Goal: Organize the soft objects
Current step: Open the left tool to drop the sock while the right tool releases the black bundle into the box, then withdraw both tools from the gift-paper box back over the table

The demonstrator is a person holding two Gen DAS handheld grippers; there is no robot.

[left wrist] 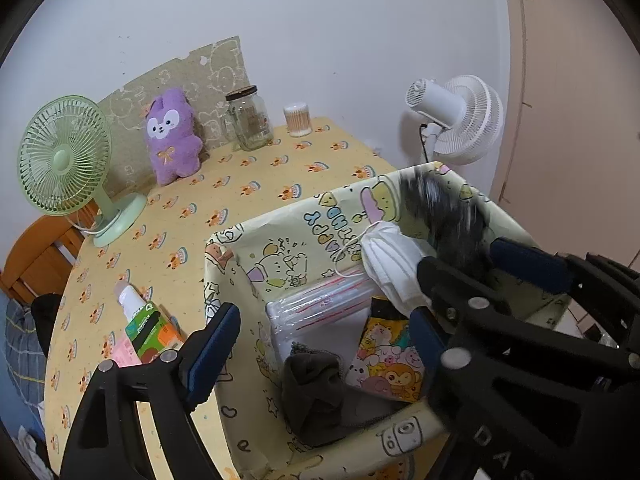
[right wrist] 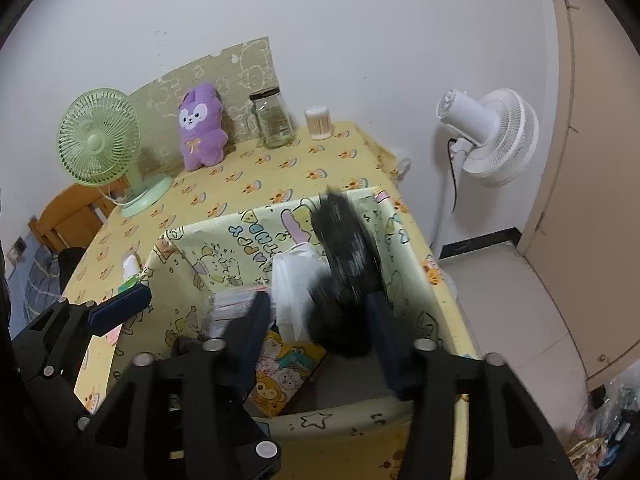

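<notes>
Cartoon-print storage box [right wrist: 208, 258] sits lower centre on the yellow surface [left wrist: 256, 168]. Inside: a clear plastic packet [left wrist: 320, 304], a dark sock [left wrist: 316, 388], a cartoon animal pouch [left wrist: 390, 364] and a white face mask [left wrist: 394, 262]. A blurred black fuzzy item [right wrist: 346, 276] hangs over the box's right half between the right hand-held gripper [right wrist: 320, 328] fingers, which stand apart (contact unclear). Left hand-held gripper [left wrist: 320, 344] is wide open, holding nothing, straddling the box's left wall. Purple plush [left wrist: 172, 136] leans at upper left.
</notes>
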